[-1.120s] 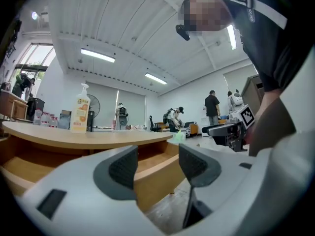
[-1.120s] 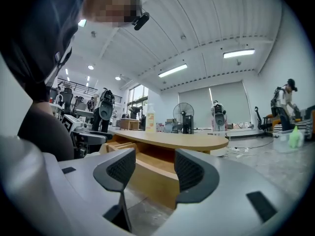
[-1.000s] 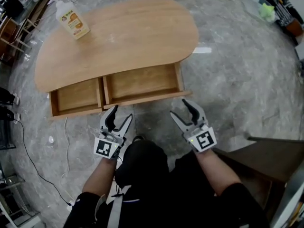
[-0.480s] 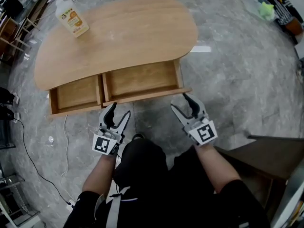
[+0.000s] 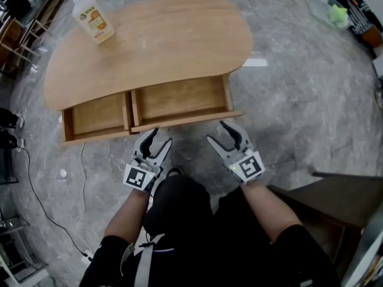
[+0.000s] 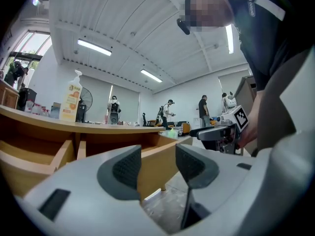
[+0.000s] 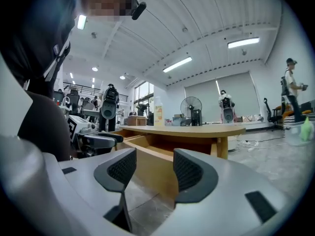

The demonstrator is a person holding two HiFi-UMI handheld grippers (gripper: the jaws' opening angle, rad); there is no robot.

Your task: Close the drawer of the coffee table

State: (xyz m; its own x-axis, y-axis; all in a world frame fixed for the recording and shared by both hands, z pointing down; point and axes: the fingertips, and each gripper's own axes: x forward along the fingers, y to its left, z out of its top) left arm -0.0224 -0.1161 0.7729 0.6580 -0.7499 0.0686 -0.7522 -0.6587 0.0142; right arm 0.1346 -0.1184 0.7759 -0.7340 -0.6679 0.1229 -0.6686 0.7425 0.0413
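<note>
Both grippers now nearer the open drawer (image 5: 185,122).
Jaws of left gripper (image 5: 159,137) have just been closing, apart, empty; right gripper (image 5: 220,133) released, empty. Bottle (image 5: 94,20) at 11 o'clock on table (image 5: 167,40).

We wear a black top with short sleeves (image 5: 112,251) and a grey strap (image 5: 142,266), and our left gripper (image 5: 158,139) and right gripper (image 5: 215,131) are pale grey shells with black ribbed pads (image 6: 127,167) and, behind the jaws, a white cube (image 5: 136,178) with black square markers.
</note>
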